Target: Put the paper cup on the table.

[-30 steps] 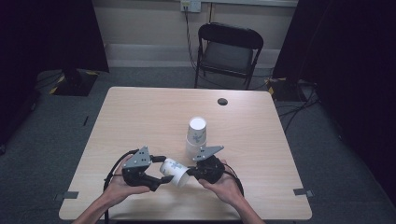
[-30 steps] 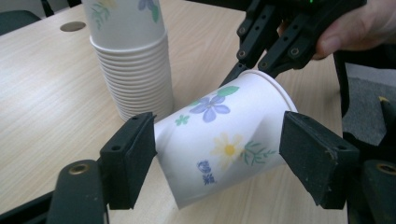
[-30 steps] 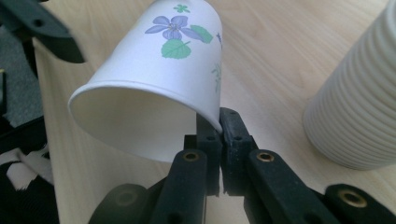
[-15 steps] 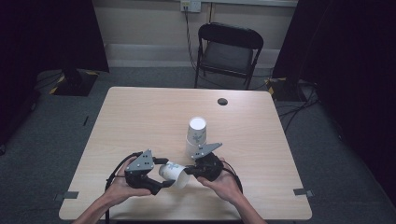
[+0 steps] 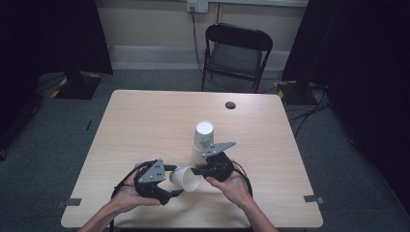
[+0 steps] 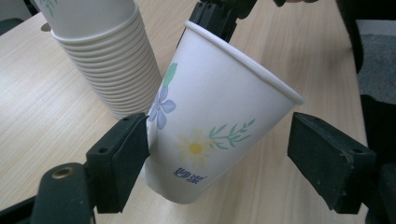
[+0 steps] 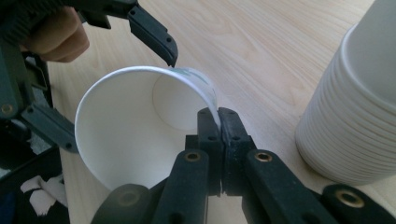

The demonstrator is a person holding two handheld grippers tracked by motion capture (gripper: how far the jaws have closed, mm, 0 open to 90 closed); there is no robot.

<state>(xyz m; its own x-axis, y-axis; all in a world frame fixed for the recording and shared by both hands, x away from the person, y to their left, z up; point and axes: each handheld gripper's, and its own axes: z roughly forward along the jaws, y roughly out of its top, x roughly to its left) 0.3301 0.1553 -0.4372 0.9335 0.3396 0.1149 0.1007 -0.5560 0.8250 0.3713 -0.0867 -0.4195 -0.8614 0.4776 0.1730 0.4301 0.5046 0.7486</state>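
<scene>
From above, the left gripper [image 5: 175,181] sits near the table's [image 5: 145,121] near edge, left of centre, held in the person's left hand [image 5: 126,193], and its jaws stand spread on either side of a single paper cup [image 5: 185,178] that lies tilted with its mouth toward the near edge. The left gripper view adds what the high view cannot give: the cup [image 6: 210,126] bears a blue flower, a yellow flower and green sprigs, one jaw pad is at or just off its side and the other stands clearly apart from it, the jaws having just been opening. The cup hangs in the air above the wood, its base lower than its rim. To its right the right gripper [image 5: 197,170], in the right hand [image 5: 232,186], is pressed together on the cup's rim; the right gripper view shows this closely, the two jaws pinching the thin rim wall [image 7: 212,114] with the white inside of the cup open toward the camera. Just behind the grippers, toward the table's middle, stands a stack of cups [image 5: 203,140], upside down, whose many nested rims show in both gripper views.
</scene>
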